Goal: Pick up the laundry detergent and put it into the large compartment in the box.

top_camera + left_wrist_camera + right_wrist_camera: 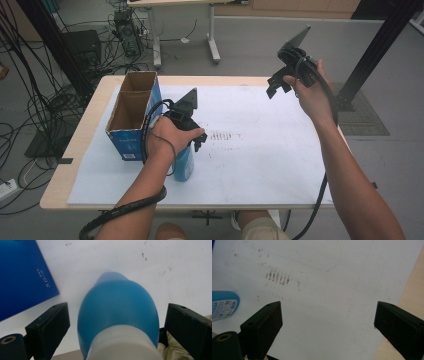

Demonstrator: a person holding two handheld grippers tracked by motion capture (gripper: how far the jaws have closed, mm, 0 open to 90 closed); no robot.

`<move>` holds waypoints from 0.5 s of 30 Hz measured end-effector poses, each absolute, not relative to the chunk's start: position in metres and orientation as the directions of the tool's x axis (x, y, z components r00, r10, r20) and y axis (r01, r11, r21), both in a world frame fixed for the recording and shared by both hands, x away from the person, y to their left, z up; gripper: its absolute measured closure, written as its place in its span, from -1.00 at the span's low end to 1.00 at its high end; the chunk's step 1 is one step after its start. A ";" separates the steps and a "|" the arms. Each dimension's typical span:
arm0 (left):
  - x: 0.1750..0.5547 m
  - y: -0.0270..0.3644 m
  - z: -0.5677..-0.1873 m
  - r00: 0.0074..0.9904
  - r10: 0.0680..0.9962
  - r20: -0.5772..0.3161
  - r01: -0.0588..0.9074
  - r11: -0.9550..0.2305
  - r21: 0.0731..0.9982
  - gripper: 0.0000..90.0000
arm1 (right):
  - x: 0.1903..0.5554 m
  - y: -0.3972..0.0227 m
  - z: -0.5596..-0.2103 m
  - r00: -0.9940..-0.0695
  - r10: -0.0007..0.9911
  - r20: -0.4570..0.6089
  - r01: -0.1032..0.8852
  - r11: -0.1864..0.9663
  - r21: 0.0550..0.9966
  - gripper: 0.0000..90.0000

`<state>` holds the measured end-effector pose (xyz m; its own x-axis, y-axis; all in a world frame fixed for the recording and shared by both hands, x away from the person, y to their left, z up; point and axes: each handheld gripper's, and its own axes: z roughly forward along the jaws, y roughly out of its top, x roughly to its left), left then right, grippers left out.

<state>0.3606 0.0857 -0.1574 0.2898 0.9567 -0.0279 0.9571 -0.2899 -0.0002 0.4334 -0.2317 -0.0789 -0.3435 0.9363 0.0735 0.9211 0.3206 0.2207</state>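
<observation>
A blue bottle (184, 164) with a white neck stands upright on the white sheet near the table's front left. My left gripper (199, 142) hangs over it, pointing down. In the left gripper view the bottle (117, 307) sits between the two jaws of my left gripper (117, 308), with a gap on each side, so this gripper is open. My right gripper (277, 85) is held high over the far right corner, open and empty. Its own view shows my right gripper (328, 305) above bare sheet, with the bottle's labelled body (223, 305) at the left edge.
An open-topped blue cardboard box (131, 107) with two compartments stands just left of the bottle; its side (20, 272) shows close by. The white sheet (260, 150) carries brown scuff marks (222, 135) mid-table. The wooden table edge (75, 145) borders the sheet. Cables and table legs lie beyond.
</observation>
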 end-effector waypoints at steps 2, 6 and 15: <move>0.360 0.086 -0.157 0.289 0.957 -0.028 0.957 -0.289 0.002 -0.85 | 0.433 -0.231 -0.079 -0.346 0.936 0.073 0.920 0.323 0.222 -0.82; 0.360 0.086 -0.157 0.291 0.956 -0.024 0.957 -0.291 0.001 -0.85 | 0.434 -0.231 -0.079 -0.347 0.935 0.074 0.920 0.324 0.219 -0.82; 0.360 0.085 -0.157 0.287 0.958 -0.024 0.958 -0.287 0.002 -0.85 | 0.433 -0.231 -0.079 -0.345 0.936 0.073 0.921 0.322 0.220 -0.82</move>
<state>0.3597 0.0852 -0.1574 0.2870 0.9576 -0.0237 0.9579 -0.2871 0.0022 0.4335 -0.2307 -0.0793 -0.3446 0.9359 0.0734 0.9209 0.3218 0.2200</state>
